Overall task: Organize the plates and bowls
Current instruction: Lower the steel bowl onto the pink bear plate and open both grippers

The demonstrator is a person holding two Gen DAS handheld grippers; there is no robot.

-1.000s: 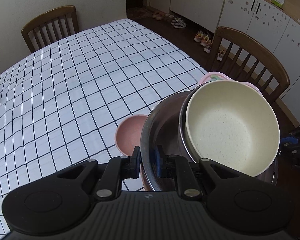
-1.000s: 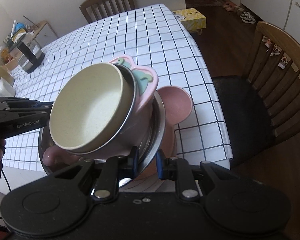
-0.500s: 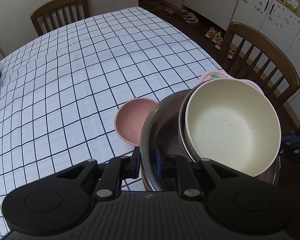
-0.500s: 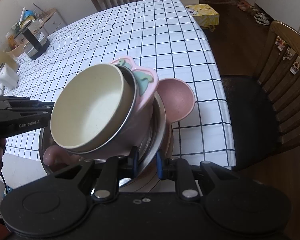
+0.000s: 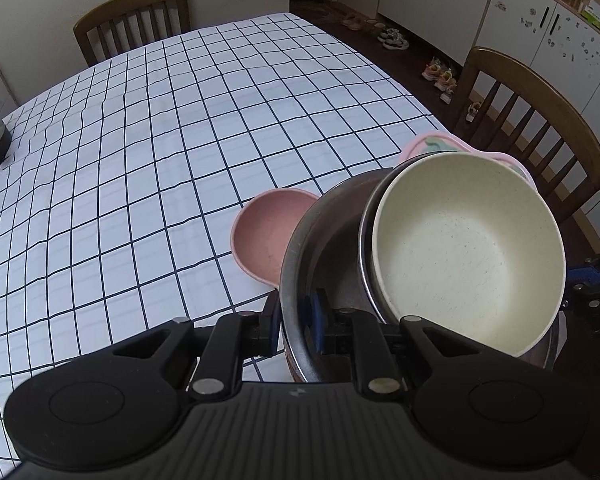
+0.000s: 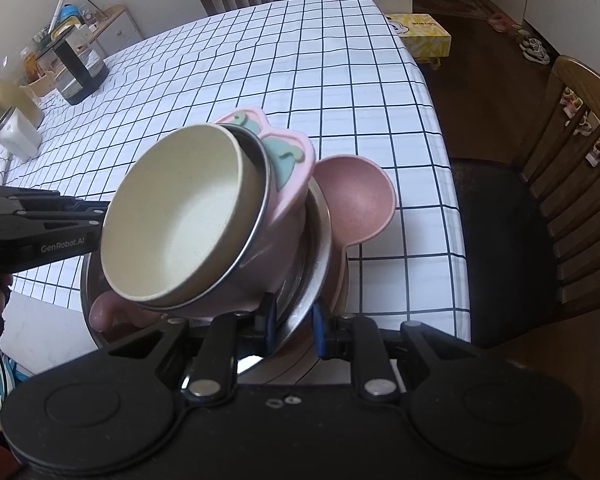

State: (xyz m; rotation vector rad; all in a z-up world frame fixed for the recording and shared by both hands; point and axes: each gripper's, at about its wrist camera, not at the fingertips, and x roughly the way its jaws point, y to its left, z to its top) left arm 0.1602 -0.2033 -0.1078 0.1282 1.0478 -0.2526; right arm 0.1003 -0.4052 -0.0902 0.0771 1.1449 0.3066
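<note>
In the left wrist view, the left gripper (image 5: pixel 296 316) is seen clamped on the near rim of a wide stainless-steel basin (image 5: pixel 324 232); just beyond its fingers a speckled cream bowl (image 5: pixel 466 258) is nested, tilted, with a shallow pink dish (image 5: pixel 266 236) left of the fingertips. In the right wrist view, the right gripper (image 6: pixel 294 324) is clamped on the basin's opposite rim — a pink eared child's bowl (image 6: pixel 290 184) is stacked under the cream one. Stacking appears done; setting the stack down on the checked tablecloth (image 6: pixel 340 80) appears to remain.

I see the surface (image 6: pixel 340 80) under a white black-gridded cloth, bare across its middle, with a black-and-steel kettle (image 6: pixel 78 70) and a white jar (image 6: pixel 18 134) standing at its far left edge.
</note>
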